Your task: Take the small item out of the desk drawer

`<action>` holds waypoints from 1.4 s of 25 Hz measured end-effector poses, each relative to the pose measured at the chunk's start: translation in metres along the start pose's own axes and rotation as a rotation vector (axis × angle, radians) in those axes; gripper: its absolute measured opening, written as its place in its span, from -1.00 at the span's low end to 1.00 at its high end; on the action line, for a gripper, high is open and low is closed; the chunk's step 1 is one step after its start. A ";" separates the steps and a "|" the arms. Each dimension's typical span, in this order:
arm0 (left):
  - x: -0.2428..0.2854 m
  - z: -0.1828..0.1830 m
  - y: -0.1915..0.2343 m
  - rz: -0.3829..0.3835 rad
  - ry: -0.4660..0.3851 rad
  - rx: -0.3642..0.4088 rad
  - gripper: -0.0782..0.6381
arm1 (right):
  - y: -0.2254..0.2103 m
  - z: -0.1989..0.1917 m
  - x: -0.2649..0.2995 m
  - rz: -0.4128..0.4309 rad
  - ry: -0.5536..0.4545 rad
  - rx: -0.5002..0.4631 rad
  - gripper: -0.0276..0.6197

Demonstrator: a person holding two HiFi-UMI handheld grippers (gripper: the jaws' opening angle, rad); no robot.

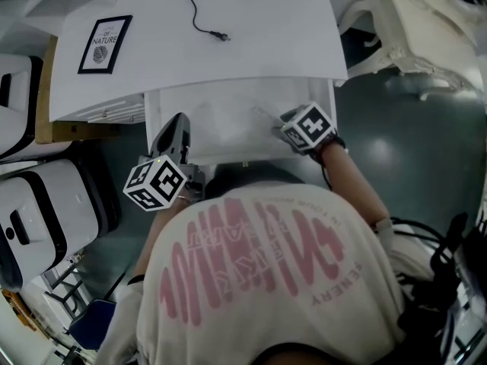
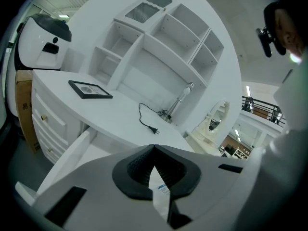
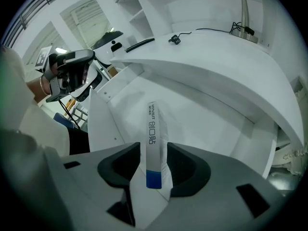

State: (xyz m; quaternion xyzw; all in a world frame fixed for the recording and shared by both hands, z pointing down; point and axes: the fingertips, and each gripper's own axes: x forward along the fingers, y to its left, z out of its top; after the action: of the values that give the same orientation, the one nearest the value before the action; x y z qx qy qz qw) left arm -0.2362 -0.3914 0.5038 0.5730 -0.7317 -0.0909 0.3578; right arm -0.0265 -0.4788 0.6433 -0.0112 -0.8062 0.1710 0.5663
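Checking the right gripper first: what are its fingers doing?

Standing apart, 1 on each side of the slim white box. The right-hand pad looks to touch the box's side. Beside the other pad a sliver of gap shows, so I judge nothing is clamped yet.

And how does the box lie from there?

Its blue-banded near end sits between the 2 pads. Its long axis runs straight ahead, away from the fingers, over the floor of the open drawer toward the back. The narrow width faces the pads, so closing should catch it across its short side. Whether the far end rests on the floor I cannot tell.

What about the left gripper?

Fingers closed tip to tip, with a thin white slip bearing blue print in the wedge behind the tips. It looks pinched there. In the head view that gripper hangs by the drawer's front left corner, well apart from the box, so the right hand is plainly the nearer of the 2.

So the next move?

My guess: close on the box, then lift and draw back toward the body, keeping the far end clear of the tabletop that overhangs the drawer's back.
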 end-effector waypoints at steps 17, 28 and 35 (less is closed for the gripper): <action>-0.017 0.009 0.002 -0.010 -0.045 -0.004 -0.70 | 0.002 0.011 -0.017 -0.102 -0.021 -0.005 -0.59; -0.030 0.015 0.012 -0.027 0.003 -0.028 -0.70 | 0.008 0.028 -0.059 -0.228 -0.156 0.086 -0.59; -0.042 0.034 0.010 -0.070 -0.004 0.032 -0.70 | 0.019 0.056 -0.104 -0.308 -0.351 0.179 -0.59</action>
State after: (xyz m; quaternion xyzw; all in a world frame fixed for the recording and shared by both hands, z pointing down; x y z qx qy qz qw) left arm -0.2618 -0.3591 0.4671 0.6036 -0.7133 -0.0928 0.3438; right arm -0.0441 -0.4979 0.5260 0.1919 -0.8660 0.1529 0.4357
